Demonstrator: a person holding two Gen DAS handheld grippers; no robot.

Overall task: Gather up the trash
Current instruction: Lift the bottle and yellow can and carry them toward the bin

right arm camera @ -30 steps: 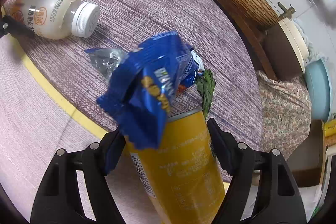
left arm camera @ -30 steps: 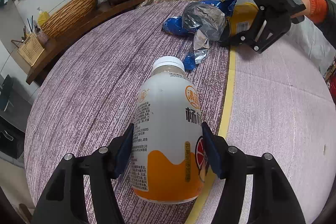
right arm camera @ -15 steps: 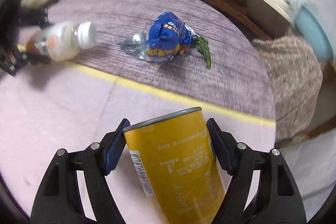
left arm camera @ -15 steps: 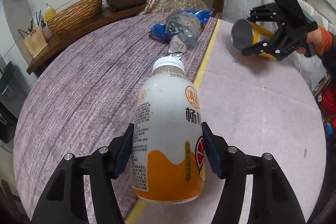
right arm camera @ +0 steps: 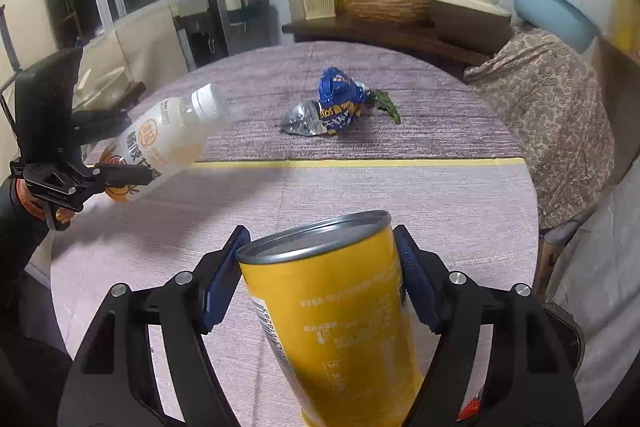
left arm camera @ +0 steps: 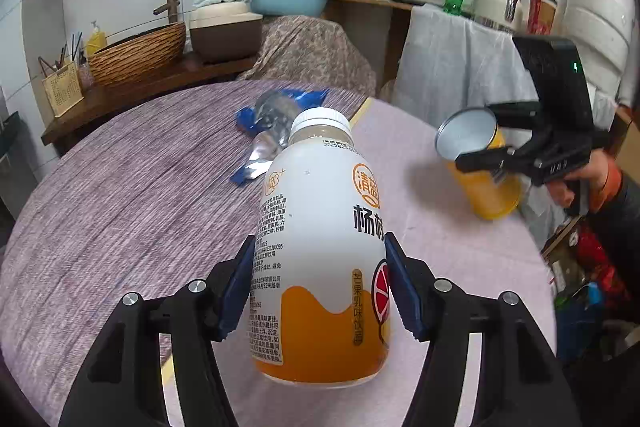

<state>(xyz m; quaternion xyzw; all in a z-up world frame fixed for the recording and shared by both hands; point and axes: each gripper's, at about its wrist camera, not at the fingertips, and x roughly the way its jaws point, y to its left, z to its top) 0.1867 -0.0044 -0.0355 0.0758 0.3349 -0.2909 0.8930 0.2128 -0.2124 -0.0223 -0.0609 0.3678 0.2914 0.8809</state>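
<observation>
The left tongs [left arm camera: 318,291] grip a white plastic bottle [left arm camera: 320,259] around its lower body, held above the counter [left arm camera: 120,195]. The right tongs [right arm camera: 322,283] clamp a yellow can [right arm camera: 340,311] near its open top, also lifted. Both look light and stiff; the can's thin wall could dent under hard squeezing. A crumpled blue wrapper [right arm camera: 336,103] lies on the counter, soft and crinkly, best pinched at its bunched middle.

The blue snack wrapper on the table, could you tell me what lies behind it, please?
In the right wrist view, a green leafy scrap pokes out behind the blue snack wrapper. How far it reaches underneath is covered.
</observation>
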